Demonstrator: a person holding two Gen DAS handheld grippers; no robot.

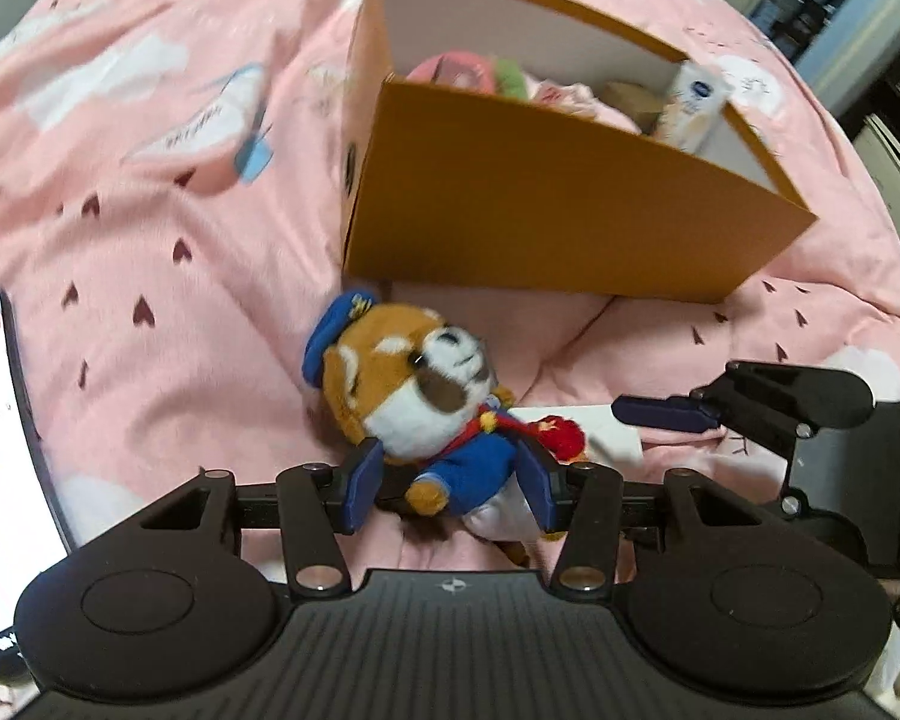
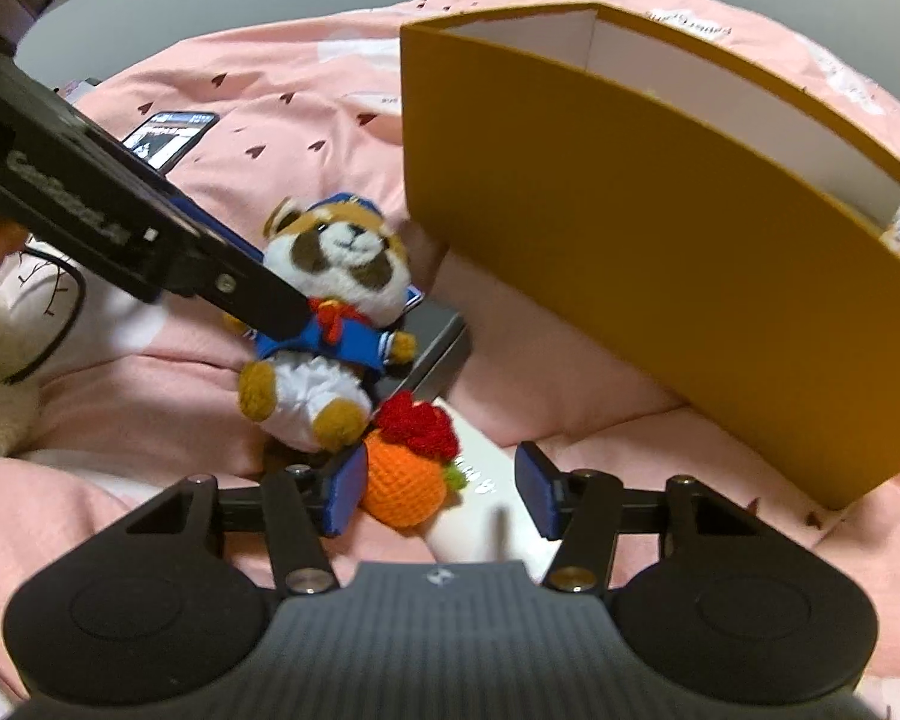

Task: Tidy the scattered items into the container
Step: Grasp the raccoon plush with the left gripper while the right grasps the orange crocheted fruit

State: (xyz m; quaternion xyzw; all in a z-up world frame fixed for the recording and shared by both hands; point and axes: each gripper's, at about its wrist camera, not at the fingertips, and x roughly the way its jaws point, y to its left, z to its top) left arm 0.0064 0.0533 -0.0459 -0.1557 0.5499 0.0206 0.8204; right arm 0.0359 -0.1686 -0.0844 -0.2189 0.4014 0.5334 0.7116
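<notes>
**A:** What fills most of the frame?

**B:** A bed with a pink printed cover. On it, in the upper middle of the left wrist view, sits an orange box with white inner walls, open at the top.

**A:** And inside?

**B:** A pink round thing and a green one toward the back left corner, blurred; some pale soft items in the middle; a white tube leaning at the right end. I cannot tell more.

**A:** Outside the box?

**B:** A plush animal in a blue cap and jacket lies just below the box, centre frame. The left gripper has its fingers spread either side of the plush's body; whether they press it I cannot tell. A phone with a lit screen lies in the upper left of the right wrist view.

**A:** The other gripper?

**B:** The right gripper, lower centre, has fingers spread around an orange crocheted fruit with a red top lying on a white flat item. The left finger touches the fruit; the right one stands clear.
</notes>
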